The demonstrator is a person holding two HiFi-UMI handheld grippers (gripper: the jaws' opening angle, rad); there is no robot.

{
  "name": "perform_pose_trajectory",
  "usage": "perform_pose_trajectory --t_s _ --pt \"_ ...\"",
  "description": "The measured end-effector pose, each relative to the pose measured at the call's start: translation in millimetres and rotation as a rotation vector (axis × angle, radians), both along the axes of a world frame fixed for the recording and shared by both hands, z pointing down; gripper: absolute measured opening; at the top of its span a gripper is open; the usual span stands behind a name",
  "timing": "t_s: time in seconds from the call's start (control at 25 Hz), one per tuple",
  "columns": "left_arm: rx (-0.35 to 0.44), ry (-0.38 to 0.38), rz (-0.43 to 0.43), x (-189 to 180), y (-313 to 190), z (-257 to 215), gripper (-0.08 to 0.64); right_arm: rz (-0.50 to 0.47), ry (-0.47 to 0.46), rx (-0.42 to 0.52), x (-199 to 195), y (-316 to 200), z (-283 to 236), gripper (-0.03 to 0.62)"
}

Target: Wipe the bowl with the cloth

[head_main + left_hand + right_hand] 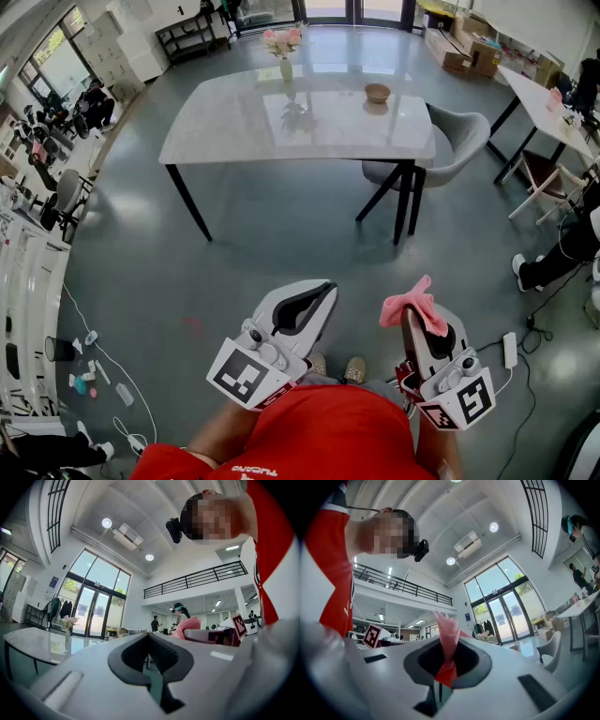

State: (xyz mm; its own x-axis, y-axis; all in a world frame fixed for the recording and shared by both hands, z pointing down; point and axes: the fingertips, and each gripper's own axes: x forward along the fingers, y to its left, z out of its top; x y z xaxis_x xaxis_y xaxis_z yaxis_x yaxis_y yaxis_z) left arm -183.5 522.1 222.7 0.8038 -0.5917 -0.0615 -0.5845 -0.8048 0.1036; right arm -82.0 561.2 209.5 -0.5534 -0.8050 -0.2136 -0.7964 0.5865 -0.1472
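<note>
Nearest: a person in a red top holds both grippers low over the grey floor, well short of the table.

Left gripper (325,292): claw pressed together, nothing in it.

Right gripper (415,330): claw pinching a pink cloth (412,304), with a tuft standing up past the tips (its own view shows the fabric bunched in the gap).

Further off: white stone-look table (234,127), with a grey chair (461,141) tucked in at its right end.

Toward the tabletop's far edge: small brown bowl (377,93), well apart from a vase of pink flowers (285,54).

Judgement: the cloth is in hand, so the pick-up is done. The bowl looks untouched and no wiping has begun. Left to do: approach the table, steady the bowl (likely with the free left gripper), then wipe it.
</note>
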Motion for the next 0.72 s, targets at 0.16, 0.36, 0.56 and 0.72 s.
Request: perform_pose_trajectory --t_s 0.16,0.36,0.56,0.72 --pt "0.042 0.011 -0.009 -0.4 0.3 -3.5 0.006 -0.006 -0.007 -0.002 1.3 1.5 -1.5 0.021" --pt "0.051 0.011 -0.014 1.1 2.2 -4.0 0.006 -0.006 -0.013 0.0 5.2 2.3 -3.5 0.021" --pt "0.042 0.016 -0.019 3.4 3.5 -2.1 0.006 -0.011 -0.023 -0.005 8.8 1.8 -2.4 0.021" --pt "0.032 0.021 -0.016 8.6 4.3 -1.4 0.006 -0.011 -0.026 -0.009 14.3 2.2 -2.8 0.021"
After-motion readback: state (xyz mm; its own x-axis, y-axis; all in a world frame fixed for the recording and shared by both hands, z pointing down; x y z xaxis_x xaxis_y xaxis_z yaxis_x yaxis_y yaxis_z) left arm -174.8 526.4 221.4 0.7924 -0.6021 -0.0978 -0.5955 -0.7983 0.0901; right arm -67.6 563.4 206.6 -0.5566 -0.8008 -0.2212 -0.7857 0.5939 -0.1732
